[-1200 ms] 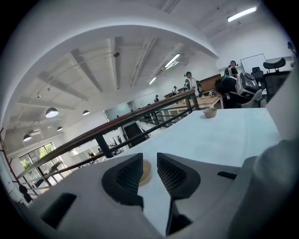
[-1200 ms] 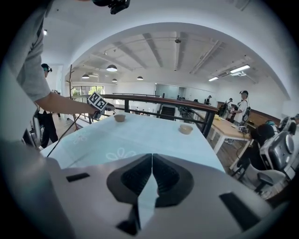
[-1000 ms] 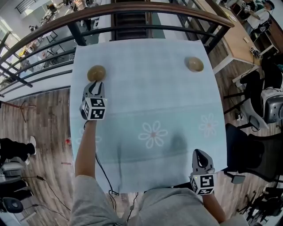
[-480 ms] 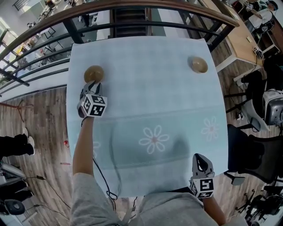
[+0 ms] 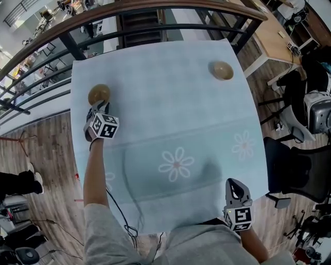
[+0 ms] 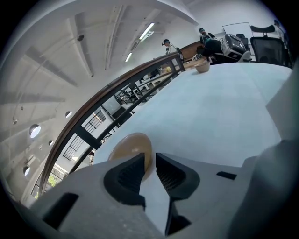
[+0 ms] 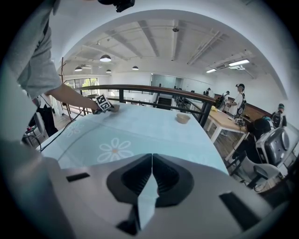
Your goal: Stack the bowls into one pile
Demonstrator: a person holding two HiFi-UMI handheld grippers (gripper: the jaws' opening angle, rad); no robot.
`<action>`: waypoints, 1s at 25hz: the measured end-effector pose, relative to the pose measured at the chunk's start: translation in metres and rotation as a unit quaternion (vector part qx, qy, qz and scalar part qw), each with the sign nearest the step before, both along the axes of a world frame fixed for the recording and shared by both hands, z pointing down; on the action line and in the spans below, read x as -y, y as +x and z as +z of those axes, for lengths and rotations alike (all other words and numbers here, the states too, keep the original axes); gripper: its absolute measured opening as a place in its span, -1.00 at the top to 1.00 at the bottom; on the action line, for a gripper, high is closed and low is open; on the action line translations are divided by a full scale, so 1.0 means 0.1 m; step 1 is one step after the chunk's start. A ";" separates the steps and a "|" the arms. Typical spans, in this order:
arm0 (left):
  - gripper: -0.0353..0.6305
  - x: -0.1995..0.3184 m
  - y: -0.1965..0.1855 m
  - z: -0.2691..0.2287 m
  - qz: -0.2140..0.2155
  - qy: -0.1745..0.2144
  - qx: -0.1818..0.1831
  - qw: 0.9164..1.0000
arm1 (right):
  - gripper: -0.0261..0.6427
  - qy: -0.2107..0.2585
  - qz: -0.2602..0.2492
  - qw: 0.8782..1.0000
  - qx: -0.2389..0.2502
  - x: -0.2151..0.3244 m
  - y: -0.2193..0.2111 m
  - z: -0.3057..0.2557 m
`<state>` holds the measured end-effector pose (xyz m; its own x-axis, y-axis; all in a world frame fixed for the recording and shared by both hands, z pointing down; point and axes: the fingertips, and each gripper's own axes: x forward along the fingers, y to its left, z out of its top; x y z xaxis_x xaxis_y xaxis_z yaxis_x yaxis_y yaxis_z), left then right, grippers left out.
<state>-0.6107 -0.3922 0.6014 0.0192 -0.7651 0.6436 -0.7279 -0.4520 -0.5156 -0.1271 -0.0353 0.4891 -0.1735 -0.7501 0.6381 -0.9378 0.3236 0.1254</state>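
Two tan bowls stand far apart on the pale blue tablecloth: one at the far left, one at the far right. My left gripper is at the left bowl's near side. In the left gripper view its jaws have just been closing but keep a narrow gap, with the bowl's near rim showing between the tips. The other bowl sits far off. My right gripper rests at the table's near right edge, shut with nothing in it.
A dark railing runs behind the table's far edge. A wooden desk and office chairs stand to the right. A cable hangs over the near left edge. Flower prints mark the cloth.
My left gripper has moved down and forward up to the left bowl's near rim, rolling a little. The right gripper has stayed where it was.
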 end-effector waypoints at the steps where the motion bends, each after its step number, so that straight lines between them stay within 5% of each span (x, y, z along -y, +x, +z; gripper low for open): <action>1: 0.64 0.01 -0.01 0.01 -0.002 -0.001 0.001 1.000 | 0.84 0.000 0.000 1.000 0.000 -0.01 0.00 0.00; 17: 0.80 -0.13 -0.06 0.02 -0.019 -0.036 0.007 0.999 | 0.84 0.018 0.014 1.000 0.006 -0.15 0.07 -0.11; 25: 0.80 -0.36 -0.21 -0.38 -0.035 -0.021 -0.005 0.999 | 0.84 0.058 -0.001 0.998 0.006 -0.14 0.09 -0.34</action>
<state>-0.6320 -0.3558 0.5633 -0.0264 -0.7374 0.6749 -0.7628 -0.4215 -0.4904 -0.1182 -0.0214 0.4549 -0.1832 -0.8185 0.5445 -0.9388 0.3100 0.1502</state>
